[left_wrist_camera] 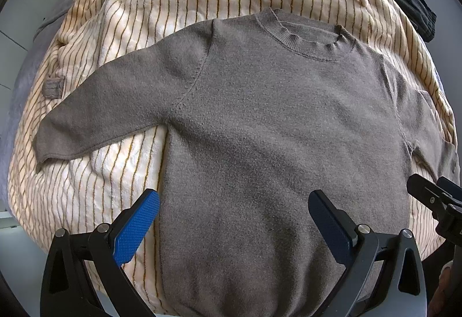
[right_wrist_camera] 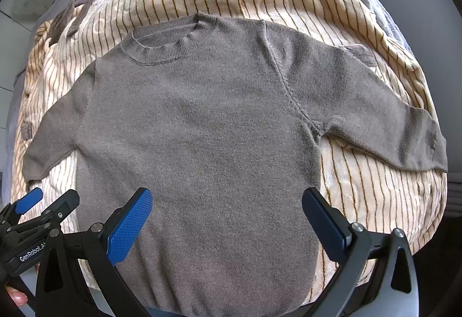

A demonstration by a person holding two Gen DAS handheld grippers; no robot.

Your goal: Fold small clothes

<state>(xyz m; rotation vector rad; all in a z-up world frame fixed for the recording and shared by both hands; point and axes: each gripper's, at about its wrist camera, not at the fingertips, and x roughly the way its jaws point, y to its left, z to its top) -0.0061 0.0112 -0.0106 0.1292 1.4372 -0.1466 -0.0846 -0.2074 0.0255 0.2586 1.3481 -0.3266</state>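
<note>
Hovering over lower left hem: left tool [left_wrist_camera: 234, 219], jaws spread wide, nothing between them. Lying flat, face up, on striped cream garment [left_wrist_camera: 86, 172]: grey-brown sweater [left_wrist_camera: 260, 121], collar away from cameras, both sleeves angled out and down. Brown cuff [left_wrist_camera: 53, 87] of striped garment just beyond left sleeve end. Dark garment [left_wrist_camera: 413, 8] at far right, well apart from sweater. Hovering over lower right hem: right tool [right_wrist_camera: 228, 216], jaws also apart, empty.
</note>
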